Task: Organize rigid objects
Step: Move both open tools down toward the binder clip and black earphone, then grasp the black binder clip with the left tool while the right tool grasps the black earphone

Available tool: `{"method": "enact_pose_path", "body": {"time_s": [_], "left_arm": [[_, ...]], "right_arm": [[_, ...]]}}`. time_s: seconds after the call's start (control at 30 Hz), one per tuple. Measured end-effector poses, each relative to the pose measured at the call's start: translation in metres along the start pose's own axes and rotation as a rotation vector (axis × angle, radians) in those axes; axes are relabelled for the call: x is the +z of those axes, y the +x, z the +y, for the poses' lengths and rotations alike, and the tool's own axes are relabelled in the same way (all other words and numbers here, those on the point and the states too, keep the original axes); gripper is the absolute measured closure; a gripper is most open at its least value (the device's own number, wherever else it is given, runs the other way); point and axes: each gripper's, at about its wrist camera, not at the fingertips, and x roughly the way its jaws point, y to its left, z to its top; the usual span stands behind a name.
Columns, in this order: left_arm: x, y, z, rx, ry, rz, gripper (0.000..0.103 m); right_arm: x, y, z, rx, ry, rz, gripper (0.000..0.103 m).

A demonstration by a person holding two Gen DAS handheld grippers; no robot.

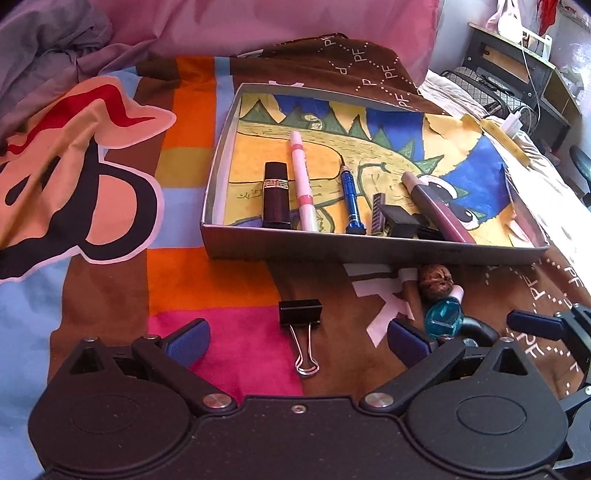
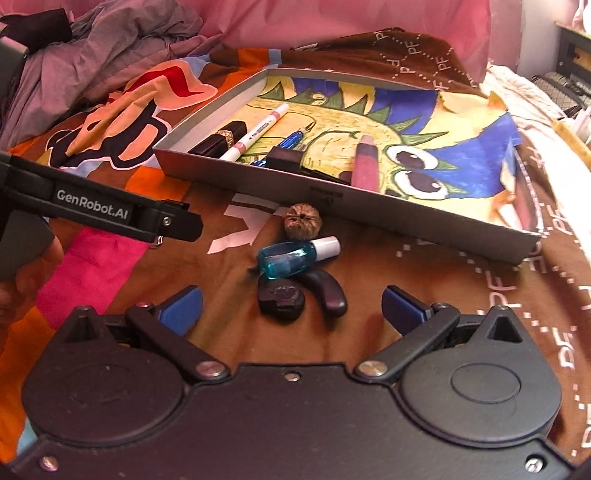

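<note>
A shallow grey box [image 1: 369, 254] [image 2: 406, 216] lined with a dragon drawing holds a dark lipstick [image 1: 275, 194], a pink-white marker [image 1: 303, 181], a blue pen [image 1: 351, 201], a small black block [image 1: 399, 220] and a maroon pen [image 1: 439, 206]. On the bedspread before it lie a black binder clip [image 1: 300, 325], a walnut [image 2: 303, 220], a teal bottle [image 2: 291, 258] and a curved black tool [image 2: 291, 297]. My left gripper [image 1: 297, 341] is open around the binder clip. My right gripper [image 2: 291, 302] is open around the black tool.
The colourful bedspread [image 1: 207, 280] covers the bed. Crumpled purple cloth [image 2: 110, 55] and a pink pillow [image 1: 258, 26] lie behind the box. A dark shelf unit [image 1: 517, 74] with cables stands at the far right. The left gripper's arm [image 2: 110, 210] crosses the right wrist view.
</note>
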Motion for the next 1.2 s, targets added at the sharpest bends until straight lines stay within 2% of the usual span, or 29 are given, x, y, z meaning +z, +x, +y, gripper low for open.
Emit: {"method": "enact_pose_path", "body": {"time_s": [0.17, 0.37, 0.4, 0.6, 0.73, 0.97, 1.07, 1.2], "left_arm": [[0.001, 0.007, 0.001, -0.026, -0.015, -0.003, 0.012], [-0.003, 0.008, -0.007, -0.049, 0.02, -0.018, 0.035], [-0.003, 0.008, -0.008, -0.056, 0.022, -0.02, 0.042], [-0.004, 0.008, -0.008, -0.069, 0.015, -0.025, 0.062], [-0.007, 0.007, -0.011, -0.097, 0.028, -0.028, 0.077], [-0.015, 0.004, -0.025, -0.111, 0.116, -0.038, 0.077], [-0.016, 0.0, -0.027, -0.142, 0.115, -0.039, 0.077], [-0.018, -0.004, -0.033, -0.147, 0.144, -0.045, 0.077]], "right_arm": [[0.001, 0.019, 0.002, 0.041, -0.019, 0.006, 0.001], [0.0, 0.029, 0.011, 0.095, -0.014, -0.003, 0.002], [0.0, 0.03, 0.013, 0.098, -0.02, -0.002, 0.002], [0.001, 0.026, 0.012, 0.101, 0.004, -0.009, 0.017], [-0.001, 0.024, 0.006, 0.075, 0.033, -0.022, 0.035], [-0.006, 0.019, 0.006, 0.035, 0.03, -0.029, 0.059], [-0.007, 0.016, 0.006, 0.035, 0.039, -0.026, 0.062], [-0.012, 0.011, 0.008, 0.035, 0.045, -0.017, 0.063]]}}
